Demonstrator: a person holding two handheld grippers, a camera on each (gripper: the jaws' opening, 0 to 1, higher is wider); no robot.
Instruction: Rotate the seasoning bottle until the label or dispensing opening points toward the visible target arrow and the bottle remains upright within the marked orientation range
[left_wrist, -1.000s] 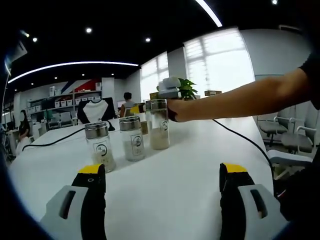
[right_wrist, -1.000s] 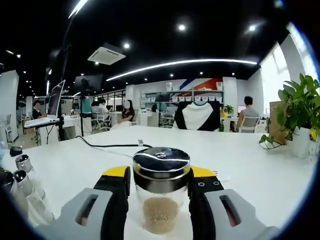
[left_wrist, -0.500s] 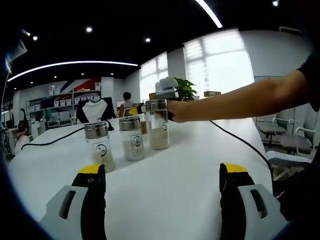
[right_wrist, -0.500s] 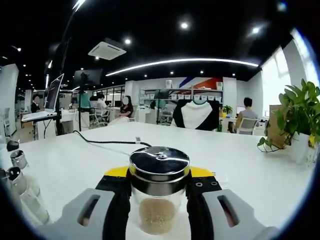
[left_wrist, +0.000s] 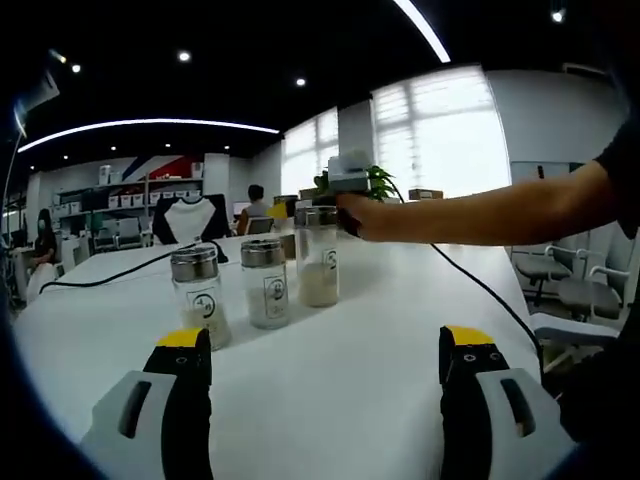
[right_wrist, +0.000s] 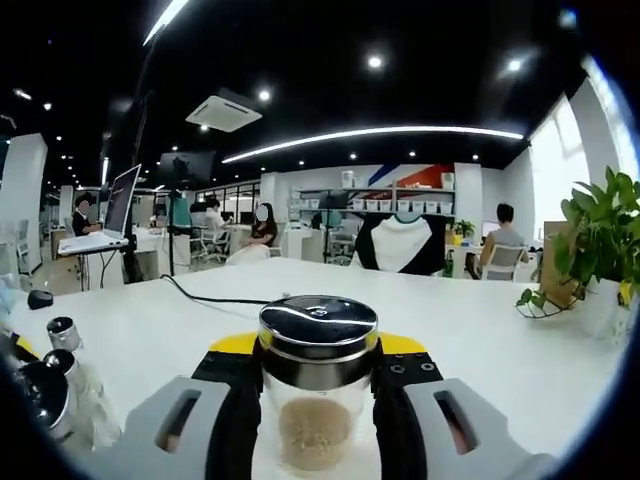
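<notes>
Right gripper view has the right gripper (right_wrist: 318, 400) clamped on the seasoning bottle (right_wrist: 318, 385) just under its steel cap, upright on the white table (right_wrist: 480, 340); glass looks rigid, slick, breakable, lightly filled, while the left gripper (left_wrist: 325, 375) hangs open.

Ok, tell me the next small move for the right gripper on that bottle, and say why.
Probably a slow twist about the bottle's upright axis, grip unchanged. The right gripper has its jaws closed on the seasoning bottle, which stands upright on the white table. In the left gripper view its label faces toward the left gripper, which is open and idle. No target arrow shows, so I can't judge how far to turn.
</notes>
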